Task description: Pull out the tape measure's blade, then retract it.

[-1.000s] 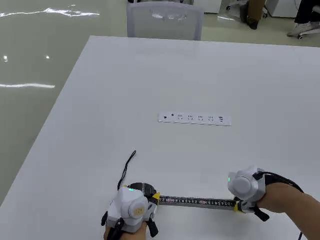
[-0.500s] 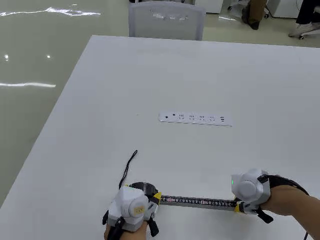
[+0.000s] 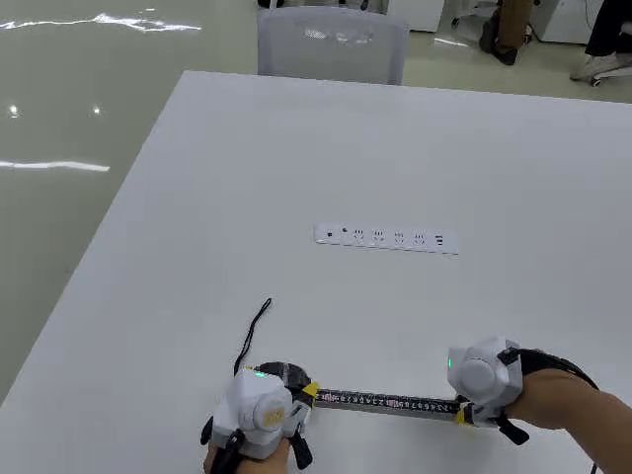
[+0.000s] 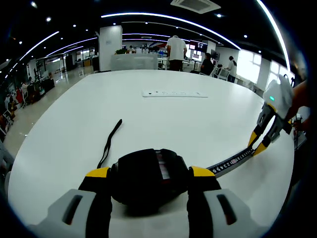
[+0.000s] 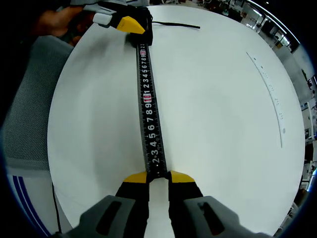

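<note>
Black rounded case (image 4: 148, 176) clamped between left fingers (image 4: 97, 174); right fingers (image 5: 134, 177) pinch flat numbered blade (image 5: 147, 109).

Black tape measure (image 4: 151, 176), dark numbered blade (image 5: 147, 109) drawn out flat.

a grey chair (image 3: 331, 41) behind the white table (image 3: 296, 158), glossy floor (image 3: 69, 109).

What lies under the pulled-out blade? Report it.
Bare white table shows beside the blade, which spans from the case in the left tool to the right tool. The strip directly below it and the blade's tip, pinched in the right tool, are covered.
</note>
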The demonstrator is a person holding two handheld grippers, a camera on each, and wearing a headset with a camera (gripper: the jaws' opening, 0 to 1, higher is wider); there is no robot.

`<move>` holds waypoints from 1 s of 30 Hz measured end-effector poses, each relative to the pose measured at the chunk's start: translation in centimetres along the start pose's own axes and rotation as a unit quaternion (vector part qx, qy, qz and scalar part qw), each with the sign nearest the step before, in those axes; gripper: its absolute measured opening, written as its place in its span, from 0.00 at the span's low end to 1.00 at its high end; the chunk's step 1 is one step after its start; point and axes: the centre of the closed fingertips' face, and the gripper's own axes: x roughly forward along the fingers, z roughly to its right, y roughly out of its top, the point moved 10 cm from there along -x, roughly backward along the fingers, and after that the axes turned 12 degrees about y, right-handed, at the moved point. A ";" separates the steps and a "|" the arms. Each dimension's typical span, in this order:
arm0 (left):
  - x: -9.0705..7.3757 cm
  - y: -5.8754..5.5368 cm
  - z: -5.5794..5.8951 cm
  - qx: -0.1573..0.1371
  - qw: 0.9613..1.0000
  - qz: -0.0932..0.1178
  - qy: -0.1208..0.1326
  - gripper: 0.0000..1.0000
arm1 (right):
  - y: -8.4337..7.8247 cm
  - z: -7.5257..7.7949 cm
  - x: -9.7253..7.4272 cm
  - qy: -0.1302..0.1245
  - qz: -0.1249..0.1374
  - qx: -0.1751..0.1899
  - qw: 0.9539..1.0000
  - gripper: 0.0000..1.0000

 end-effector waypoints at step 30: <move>0.6 -0.5 0.0 0.001 1.000 0.001 -0.004 0.57 | 1.8 0.3 0.9 -0.001 0.004 0.004 1.000 0.13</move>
